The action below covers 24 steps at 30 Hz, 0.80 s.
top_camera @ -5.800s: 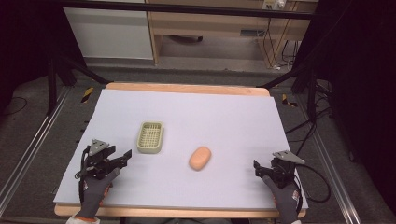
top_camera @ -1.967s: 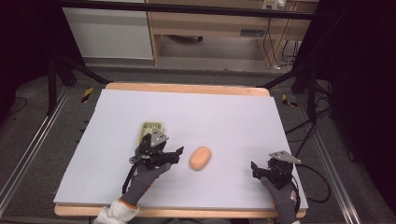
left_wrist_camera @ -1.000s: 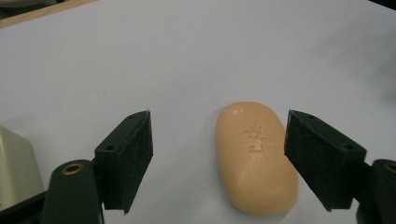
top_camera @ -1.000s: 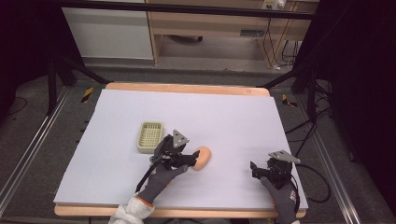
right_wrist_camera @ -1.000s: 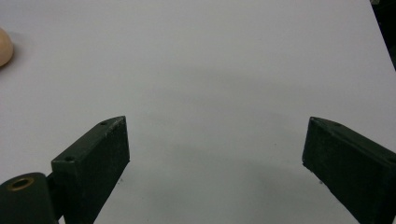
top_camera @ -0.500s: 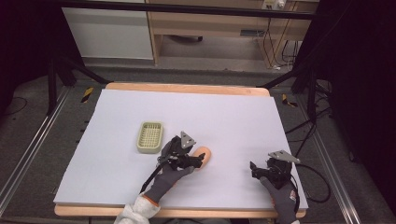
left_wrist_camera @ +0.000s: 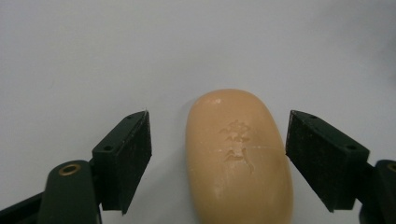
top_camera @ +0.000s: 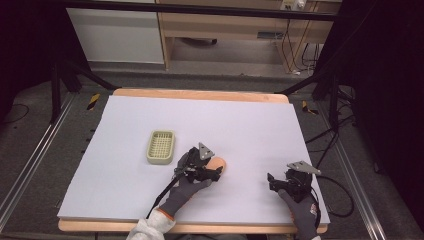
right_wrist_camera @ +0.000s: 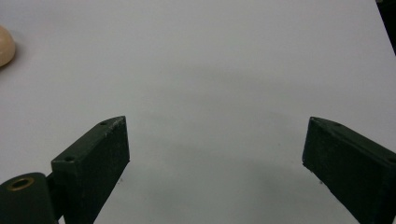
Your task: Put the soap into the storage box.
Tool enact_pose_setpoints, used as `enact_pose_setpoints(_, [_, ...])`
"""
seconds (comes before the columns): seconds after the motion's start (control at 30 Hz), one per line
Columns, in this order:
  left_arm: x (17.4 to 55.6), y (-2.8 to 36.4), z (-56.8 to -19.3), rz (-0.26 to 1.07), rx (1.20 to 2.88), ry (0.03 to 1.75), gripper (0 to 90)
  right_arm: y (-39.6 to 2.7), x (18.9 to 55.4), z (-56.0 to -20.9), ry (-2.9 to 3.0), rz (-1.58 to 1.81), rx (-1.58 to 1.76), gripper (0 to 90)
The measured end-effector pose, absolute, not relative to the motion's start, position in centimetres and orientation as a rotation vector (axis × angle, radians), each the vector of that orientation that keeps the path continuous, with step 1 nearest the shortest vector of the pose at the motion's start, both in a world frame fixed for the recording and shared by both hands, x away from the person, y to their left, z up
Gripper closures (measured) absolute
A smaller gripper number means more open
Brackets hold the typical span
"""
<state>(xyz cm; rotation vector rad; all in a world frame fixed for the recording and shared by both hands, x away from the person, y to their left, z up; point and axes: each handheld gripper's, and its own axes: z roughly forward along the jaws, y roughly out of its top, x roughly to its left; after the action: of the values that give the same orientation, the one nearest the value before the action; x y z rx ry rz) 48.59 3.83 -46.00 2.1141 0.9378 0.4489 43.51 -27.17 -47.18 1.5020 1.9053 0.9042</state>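
A peach-coloured oval soap bar (left_wrist_camera: 239, 154) with a stamped mark lies on the white table sheet (top_camera: 240, 125). My left gripper (left_wrist_camera: 218, 154) is open, one jaw on either side of the bar with a gap to each. In the high view the left gripper (top_camera: 212, 172) covers most of the soap bar (top_camera: 219, 163), just right of table centre front. My right gripper (top_camera: 274, 181) rests open near the front right corner, nothing between its jaws. The right gripper (right_wrist_camera: 215, 156) view catches the soap bar's end (right_wrist_camera: 5, 45) at the far left edge.
A pale green slotted soap tray (top_camera: 161, 146) sits on the sheet left of the left gripper. The table's wooden edge (top_camera: 200, 94) borders the sheet. Dark stands and cables surround the table on the floor.
My left gripper moved from the front left corner, past the soap tray, rightward to the soap bar, and now straddles it. The right gripper stayed in place.
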Motion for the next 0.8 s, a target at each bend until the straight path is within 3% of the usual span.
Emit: enact_pose_setpoints(0.8, [49.0, 2.4, -47.5, 0.412, 2.195, 0.945, 22.9, -27.2, 43.6, -47.3, 1.911, 0.905, 1.506, 7.7])
